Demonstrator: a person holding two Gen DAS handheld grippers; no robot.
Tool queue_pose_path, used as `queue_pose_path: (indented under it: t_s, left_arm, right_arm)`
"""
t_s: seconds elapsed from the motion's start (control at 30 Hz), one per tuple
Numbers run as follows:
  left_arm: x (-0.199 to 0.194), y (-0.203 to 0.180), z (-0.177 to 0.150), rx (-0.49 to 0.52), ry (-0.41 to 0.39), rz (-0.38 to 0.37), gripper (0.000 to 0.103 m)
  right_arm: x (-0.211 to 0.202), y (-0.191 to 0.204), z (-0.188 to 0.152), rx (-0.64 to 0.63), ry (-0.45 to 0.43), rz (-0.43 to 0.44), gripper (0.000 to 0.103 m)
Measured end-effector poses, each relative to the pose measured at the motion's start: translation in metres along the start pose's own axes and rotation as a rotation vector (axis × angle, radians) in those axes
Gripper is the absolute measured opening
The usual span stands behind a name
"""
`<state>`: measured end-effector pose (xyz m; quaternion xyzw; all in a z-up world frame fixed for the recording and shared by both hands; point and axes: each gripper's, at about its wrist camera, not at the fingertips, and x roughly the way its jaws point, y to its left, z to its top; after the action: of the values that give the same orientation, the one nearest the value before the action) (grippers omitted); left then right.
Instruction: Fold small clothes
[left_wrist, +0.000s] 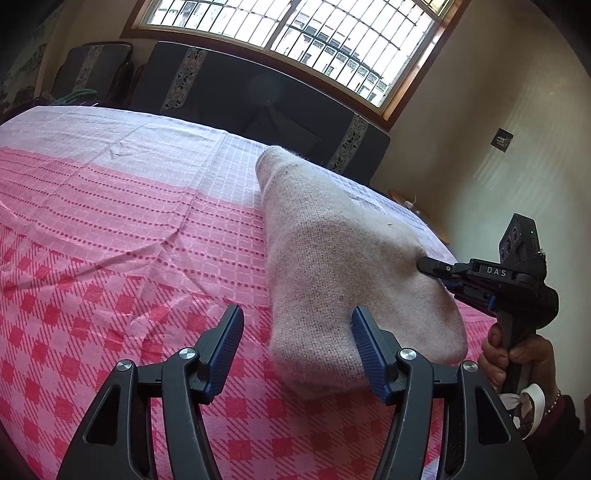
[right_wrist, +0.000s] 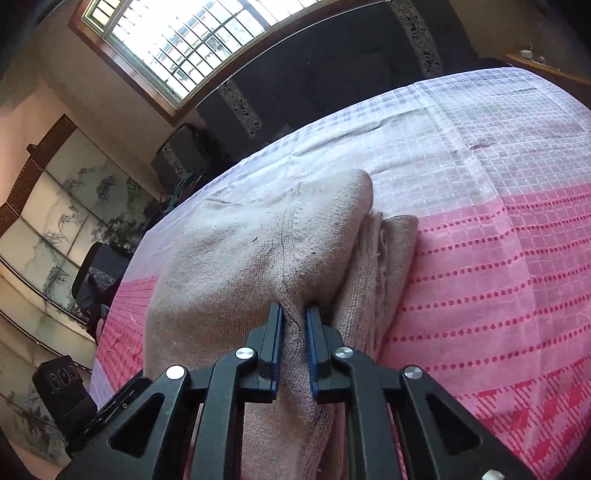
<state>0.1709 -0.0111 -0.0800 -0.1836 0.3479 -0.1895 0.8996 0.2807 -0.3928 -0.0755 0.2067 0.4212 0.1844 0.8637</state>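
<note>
1. A barred window (left_wrist: 314, 40) is letting daylight into the room, and a pink checked bedsheet (left_wrist: 122, 236) is covering the bed, with a dark headboard (left_wrist: 258, 96) standing behind it.
2. A beige knitted garment (left_wrist: 332, 258) is lying on the sheet, already doubled over, with its folded layers showing at one edge in the right wrist view.
3. The right gripper (right_wrist: 294, 325) is pinching a ridge of the knit between its blue pads, the jaws being almost fully closed on the cloth.
4. The left gripper (left_wrist: 295, 328) is standing about half open just beside the near end of the garment, holding nothing.
5. The knit is looking soft, light and floppy, so it will probably sag and stretch when it is lifted.
6. I think a corner or a seamed edge is giving the safest hold, taking all layers together.
</note>
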Motion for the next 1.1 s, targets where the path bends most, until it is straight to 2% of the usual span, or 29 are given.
queue_pose_path:
  t_s: [0.07,0.13,0.2,0.3,0.4,0.5,0.57,0.73,0.9,1.1]
  left_arm:
    - [0.001,-0.001,0.000,0.006,0.003,-0.003,0.062]
    - [0.002,-0.002,0.001,0.011,0.005,0.005,0.062]
    - [0.001,-0.001,0.001,0.003,-0.001,0.008,0.062]
    - [0.001,-0.001,0.001,0.002,-0.001,0.013,0.063]
    - [0.000,-0.002,0.000,0.009,-0.004,0.024,0.064]
    - [0.000,-0.003,0.000,0.008,-0.004,0.026,0.064]
    - [0.000,-0.004,0.000,0.012,-0.004,0.031,0.065]
    - [0.000,-0.005,0.000,0.011,-0.003,0.034,0.066]
    - [0.001,-0.004,0.000,0.011,0.000,0.034,0.066]
    - [0.002,-0.006,0.000,0.020,-0.002,0.049,0.068]
  right_arm:
    - [-0.006,0.008,0.001,-0.085,-0.062,-0.081,0.006]
    - [0.009,0.003,0.002,-0.104,-0.023,-0.109,0.006]
    - [0.015,0.005,-0.002,-0.138,-0.015,-0.093,0.006]
    - [0.007,-0.006,-0.003,-0.053,-0.012,-0.008,0.012]
    - [-0.012,-0.015,-0.006,0.008,-0.077,0.036,0.014]
    - [-0.042,-0.001,-0.008,-0.034,-0.196,0.022,0.015]
    - [-0.048,0.014,-0.004,-0.091,-0.220,0.037,0.015]
    - [-0.013,0.048,0.015,-0.238,-0.134,0.007,0.015]
    - [0.040,0.041,0.015,-0.264,0.019,-0.138,0.012]
    - [0.045,0.030,0.010,-0.253,0.024,-0.127,0.009]
